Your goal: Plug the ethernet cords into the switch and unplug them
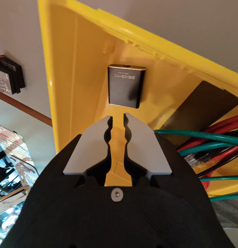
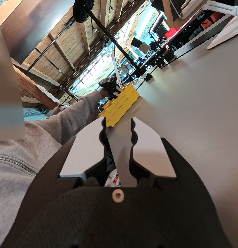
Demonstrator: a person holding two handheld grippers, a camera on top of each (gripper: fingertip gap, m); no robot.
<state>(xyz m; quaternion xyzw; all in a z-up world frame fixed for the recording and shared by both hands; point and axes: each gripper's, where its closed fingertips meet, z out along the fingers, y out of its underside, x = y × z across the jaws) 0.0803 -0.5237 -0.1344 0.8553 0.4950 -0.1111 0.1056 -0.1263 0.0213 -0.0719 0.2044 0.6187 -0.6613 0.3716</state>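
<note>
In the left wrist view, the left gripper (image 1: 118, 116) reaches into a yellow bin (image 1: 80, 80), its jaws parted by a narrow gap with nothing between them, the tips just short of a small black box (image 1: 124, 87) that lies on the bin's floor; by the task this is probably the switch, with what looks like a port showing on its far edge. To the right, a tangle of green cords (image 1: 204, 139) and red cords (image 1: 223, 124) lies in the same bin, well apart from the box and none plugged in. On the table to the far left stands a stack of dark flat packs (image 1: 8, 77). In the right wrist view, the right gripper (image 2: 118, 120) hangs over the grey table (image 2: 196, 120) at its near edge, jaws released and empty, far from the yellow bin (image 2: 119, 106); the left gripper (image 2: 110, 88) shows there above the bin, held out on a grey sleeve (image 2: 75, 112). The step in hand seems to be fetching the switch. The next move likely calls for closing on the box's sides squarely, since its smooth casing may slip.
</note>
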